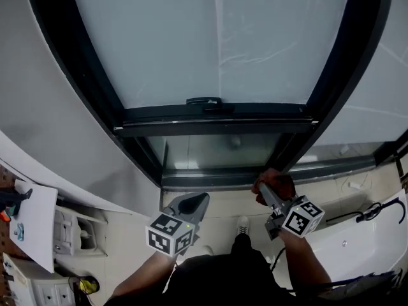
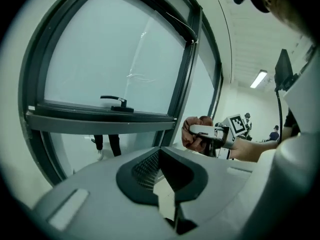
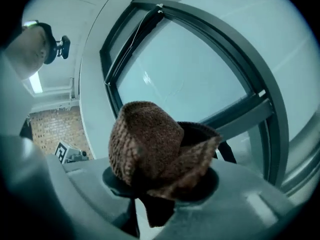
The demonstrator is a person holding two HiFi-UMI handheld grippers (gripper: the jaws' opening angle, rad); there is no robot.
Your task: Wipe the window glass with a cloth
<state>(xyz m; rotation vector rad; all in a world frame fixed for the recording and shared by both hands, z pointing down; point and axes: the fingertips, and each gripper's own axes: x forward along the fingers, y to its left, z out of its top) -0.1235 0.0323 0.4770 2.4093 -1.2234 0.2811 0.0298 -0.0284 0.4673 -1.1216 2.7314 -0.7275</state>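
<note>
Frosted window glass (image 1: 210, 37) fills the upper part of the head view, set in a dark frame (image 1: 95, 75) with a dark handle (image 1: 204, 101) on the crossbar and a smaller lower pane (image 1: 217, 150) beneath it. Below the window lies a pale floor (image 1: 223, 217). The right hand-held gripper (image 1: 266, 195) is raised toward the lower right corner of the frame, its jaws clamped on a bunched brown cloth (image 3: 150, 149) that bulges above them in the right gripper view. Whether the cloth touches the frame or the glass cannot be told. The left hand-held gripper (image 1: 191, 204) sits lower and to the left, away from the glass, with its jaws slightly apart and nothing between them; only floor shows through the gap in the left gripper view.
</note>
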